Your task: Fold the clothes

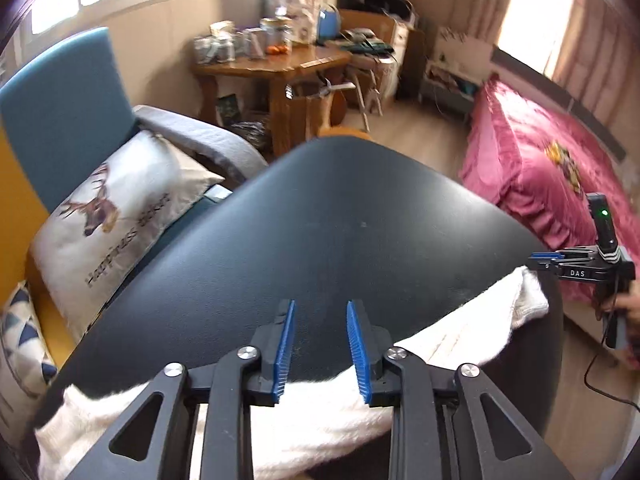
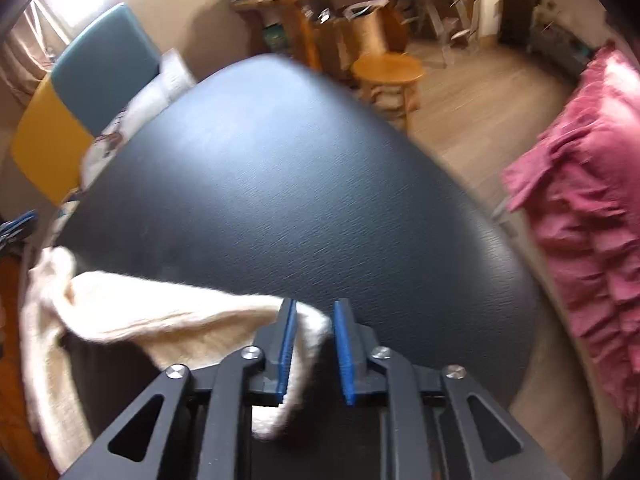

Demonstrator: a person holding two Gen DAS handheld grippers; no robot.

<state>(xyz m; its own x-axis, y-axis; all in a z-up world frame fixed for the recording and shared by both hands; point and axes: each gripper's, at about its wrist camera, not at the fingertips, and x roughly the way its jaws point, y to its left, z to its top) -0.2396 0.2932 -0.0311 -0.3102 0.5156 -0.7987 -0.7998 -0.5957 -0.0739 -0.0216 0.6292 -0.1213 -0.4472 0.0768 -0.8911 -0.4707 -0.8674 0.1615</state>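
Note:
A white knitted garment (image 1: 312, 412) lies along the near edge of a black table (image 1: 340, 220). My left gripper (image 1: 320, 308) is open above the garment's edge, holding nothing. In the right wrist view the same cream garment (image 2: 160, 320) drapes over the table's near left edge (image 2: 280, 200). My right gripper (image 2: 314, 306) is open, and a fold of the garment lies between its jaws against the left pad (image 2: 287, 344). The right gripper also shows in the left wrist view (image 1: 548, 260), at the garment's right end.
A sofa with a blue back and a deer-print pillow (image 1: 116, 216) stands left of the table. A bed with a pink cover (image 1: 540, 184) is on the right. A wooden stool (image 2: 386, 70) and a cluttered wooden desk (image 1: 280, 64) stand beyond the table's far edge.

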